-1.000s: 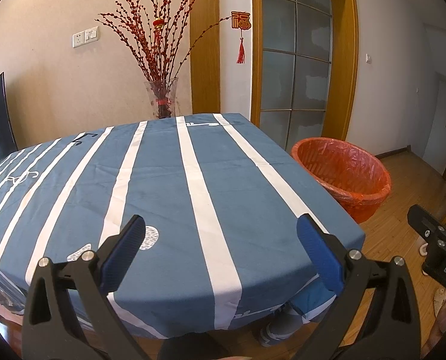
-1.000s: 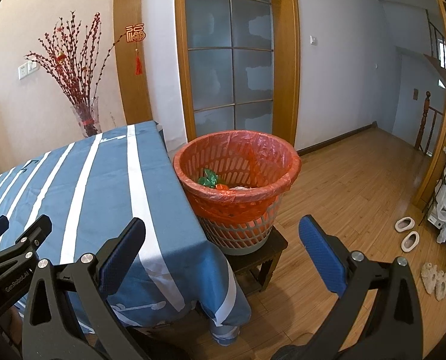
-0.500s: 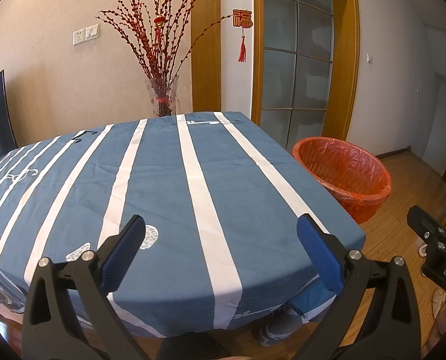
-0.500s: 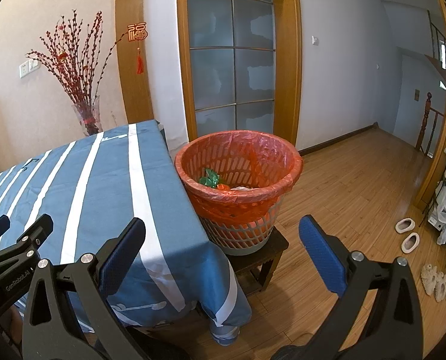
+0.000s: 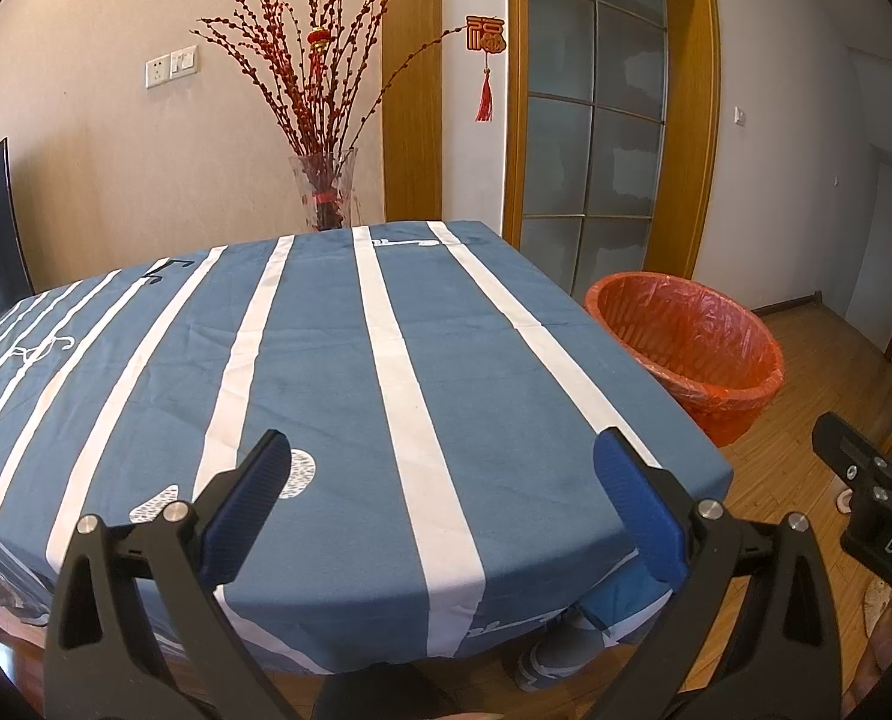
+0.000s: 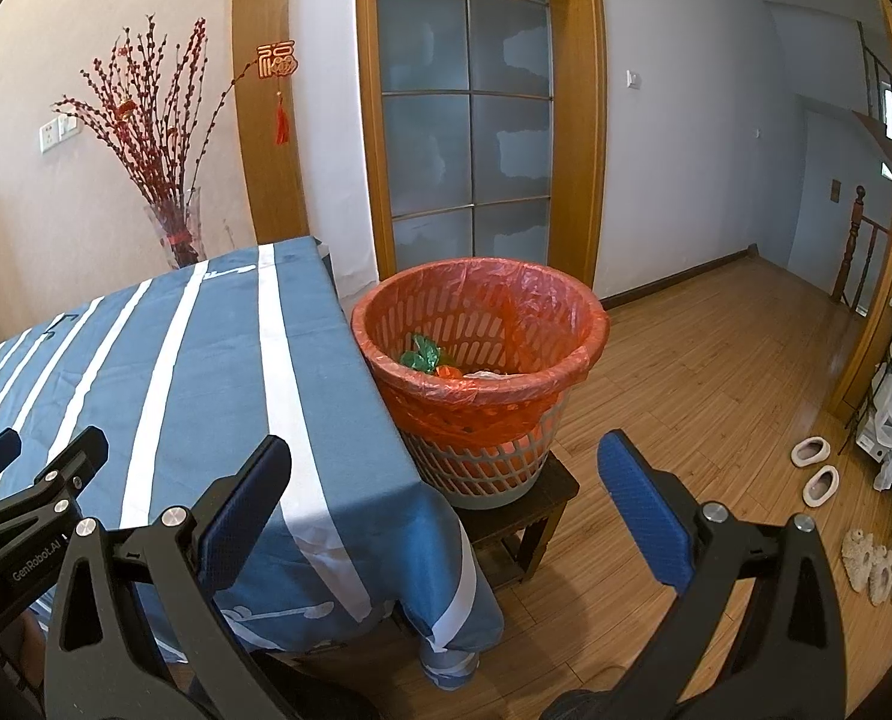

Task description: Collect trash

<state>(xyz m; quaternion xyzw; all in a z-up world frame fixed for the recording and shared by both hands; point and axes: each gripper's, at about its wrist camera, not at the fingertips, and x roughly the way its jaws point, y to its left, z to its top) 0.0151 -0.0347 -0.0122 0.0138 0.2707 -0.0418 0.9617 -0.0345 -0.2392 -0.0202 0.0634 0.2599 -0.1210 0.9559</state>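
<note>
My left gripper [image 5: 443, 477], at the lower centre of its frame, has its jaws spread wide and holds nothing; it hangs above the near edge of the table [image 5: 338, 360], whose striped blue cloth shows no trash anywhere in view. My right gripper [image 6: 443, 477], likewise at lower centre, is fully spread and empty, and points past the table corner toward the bin [image 6: 482, 384] at mid-frame. The bin, lined with an orange bag, stands on a dark stool [image 6: 530, 504] just beside the table's edge; green, orange and white trash [image 6: 446, 360] lies at its bottom. Judged step: collection appears complete or nearly so, with nothing in hand. The next move, if any, calls for finding leftover trash outside these views; the slippers [image 6: 815, 468] at right are not trash.
</note>
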